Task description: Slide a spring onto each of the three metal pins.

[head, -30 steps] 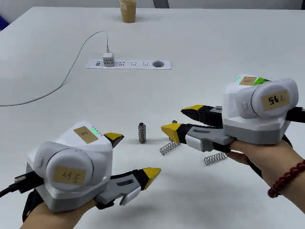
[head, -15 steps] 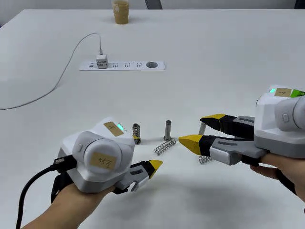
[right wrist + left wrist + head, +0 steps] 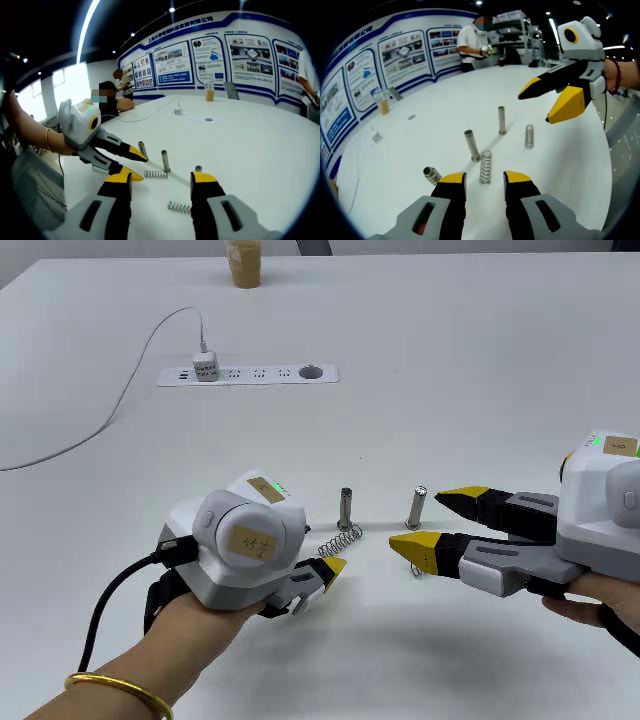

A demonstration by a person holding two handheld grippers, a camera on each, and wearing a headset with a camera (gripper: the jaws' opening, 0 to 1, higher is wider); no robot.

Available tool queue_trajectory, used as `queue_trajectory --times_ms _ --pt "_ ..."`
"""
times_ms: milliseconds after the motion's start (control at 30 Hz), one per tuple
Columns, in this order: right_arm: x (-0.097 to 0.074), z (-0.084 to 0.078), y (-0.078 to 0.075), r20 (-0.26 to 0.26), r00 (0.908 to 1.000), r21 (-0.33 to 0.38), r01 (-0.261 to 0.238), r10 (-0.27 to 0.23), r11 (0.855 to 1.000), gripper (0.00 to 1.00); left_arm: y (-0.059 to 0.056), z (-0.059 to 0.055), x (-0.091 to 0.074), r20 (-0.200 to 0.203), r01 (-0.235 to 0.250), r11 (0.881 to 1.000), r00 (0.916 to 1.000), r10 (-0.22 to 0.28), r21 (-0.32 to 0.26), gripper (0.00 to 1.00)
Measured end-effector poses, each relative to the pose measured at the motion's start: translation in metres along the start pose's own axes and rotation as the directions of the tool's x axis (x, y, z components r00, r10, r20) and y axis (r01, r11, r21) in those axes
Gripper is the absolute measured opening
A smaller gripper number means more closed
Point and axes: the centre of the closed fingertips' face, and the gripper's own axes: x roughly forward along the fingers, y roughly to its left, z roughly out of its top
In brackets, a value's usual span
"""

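Note:
Two bare metal pins [image 3: 346, 508] [image 3: 418, 506] stand upright mid-table. A third pin [image 3: 431, 175] wears a spring and sits left of my left gripper's jaws. One loose spring [image 3: 340, 540] [image 3: 485, 166] lies just ahead of my left gripper [image 3: 320, 554] [image 3: 485, 177], which is open with the spring close before its tips. A second loose spring [image 3: 180, 207] [image 3: 529, 136] lies on the table between the open fingers of my right gripper [image 3: 428, 520] [image 3: 161, 177], which hovers empty to the right of the pins.
A white power strip [image 3: 247, 373] with a plugged charger and a trailing cable lies at the back left. A cup [image 3: 240, 260] stands at the far edge. People stand by shelves beyond the table [image 3: 420, 110].
My left gripper has moved forward and right to the loose spring, covering the sprung pin in the head view. My right gripper has drawn back to the right, uncovering two pins.

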Motion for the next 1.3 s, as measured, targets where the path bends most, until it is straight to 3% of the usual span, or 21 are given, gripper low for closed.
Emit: queue_trajectory --times_ms 400,600,767,1133,1300 --pt "-0.005 -0.005 -0.001 -0.002 0.9999 0.021 0.017 -0.017 1.000 0.46 0.000 -0.008 0.015 -0.047 0.011 1.000 0.9988 -0.012 -0.015 0.20" --pt "-0.006 -0.008 0.004 -0.016 0.9998 0.002 0.012 -0.012 1.000 0.47 -0.001 -0.010 0.018 -0.048 0.026 0.999 0.9985 -0.027 -0.022 0.18" --pt "-0.007 -0.012 0.000 -0.033 0.9992 0.016 0.022 -0.021 1.000 0.49 -0.002 -0.013 0.020 -0.067 0.034 0.999 0.9972 -0.033 0.010 0.15" --pt "-0.012 -0.017 -0.008 -0.045 0.9976 0.049 0.055 -0.053 0.997 0.49 -0.001 -0.013 0.021 -0.063 0.033 0.999 0.9975 -0.032 0.006 0.11" --pt "-0.011 -0.018 -0.011 -0.056 0.9956 0.079 0.079 -0.074 0.994 0.50 -0.006 -0.015 0.014 -0.064 0.043 0.999 0.9971 -0.041 0.027 0.10"
